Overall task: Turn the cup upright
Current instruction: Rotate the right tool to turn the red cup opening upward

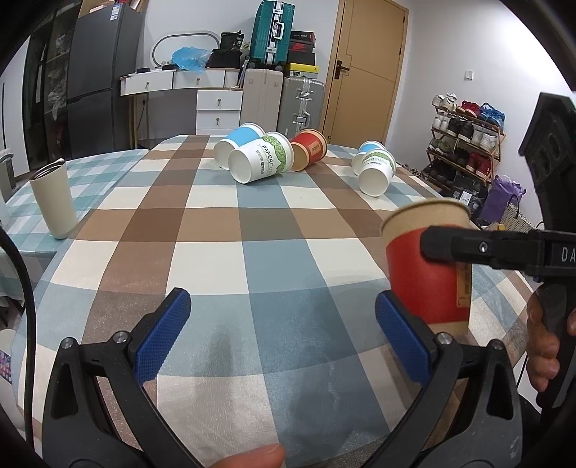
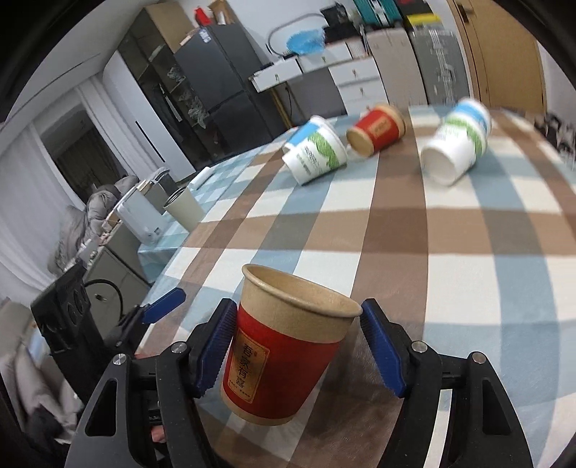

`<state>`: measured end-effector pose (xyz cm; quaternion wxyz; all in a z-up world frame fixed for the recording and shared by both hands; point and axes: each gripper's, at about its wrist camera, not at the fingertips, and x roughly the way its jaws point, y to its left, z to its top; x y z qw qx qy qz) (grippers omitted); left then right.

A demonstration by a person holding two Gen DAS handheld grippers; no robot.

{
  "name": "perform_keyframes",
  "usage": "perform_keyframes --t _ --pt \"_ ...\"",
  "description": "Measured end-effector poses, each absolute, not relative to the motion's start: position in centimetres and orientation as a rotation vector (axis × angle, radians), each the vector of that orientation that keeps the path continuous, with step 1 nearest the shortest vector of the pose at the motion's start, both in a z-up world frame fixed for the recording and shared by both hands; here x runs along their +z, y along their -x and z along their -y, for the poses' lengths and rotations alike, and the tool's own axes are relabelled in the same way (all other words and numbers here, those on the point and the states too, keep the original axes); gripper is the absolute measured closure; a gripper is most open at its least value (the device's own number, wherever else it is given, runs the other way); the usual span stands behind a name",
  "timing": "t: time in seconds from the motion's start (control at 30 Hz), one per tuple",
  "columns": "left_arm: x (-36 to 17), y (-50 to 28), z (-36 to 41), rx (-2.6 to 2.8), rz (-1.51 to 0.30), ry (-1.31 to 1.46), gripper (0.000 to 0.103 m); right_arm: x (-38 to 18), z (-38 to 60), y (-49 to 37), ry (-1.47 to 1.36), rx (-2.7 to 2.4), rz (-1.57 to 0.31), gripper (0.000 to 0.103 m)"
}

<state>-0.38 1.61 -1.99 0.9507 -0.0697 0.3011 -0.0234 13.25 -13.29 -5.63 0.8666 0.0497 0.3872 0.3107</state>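
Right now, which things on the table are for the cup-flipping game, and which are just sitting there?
For the job:
- red paper cup in the right gripper, mouth up
- tipped-over paper cups: red, green-print, blue, and a nested pair
- left gripper, open and empty

Just sitting there:
- beige tumbler
- checked tablecloth

A home: fridge, suitcases, shoe rack, checked table

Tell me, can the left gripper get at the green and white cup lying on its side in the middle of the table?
Probably yes. The left gripper is open and holds nothing, and only bare checked tablecloth lies between it and the green and white cup. It would need a long forward reach.
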Motion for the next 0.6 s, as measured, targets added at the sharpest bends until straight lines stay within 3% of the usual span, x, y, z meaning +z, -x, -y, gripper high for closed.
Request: perform_keyframes --t 0.27,0.6 --pt "-1.9 0.5 -1.7 -0.044 -0.609 0.147 0.001 -5.0 11.6 -12.3 0.077 0.517 -0.627 0.031" --pt "-1.8 0.8 -2.1 -0.035 -0.6 0.169 0.001 -4.9 9.8 -13.3 0.109 0.479 -0.585 0.031"
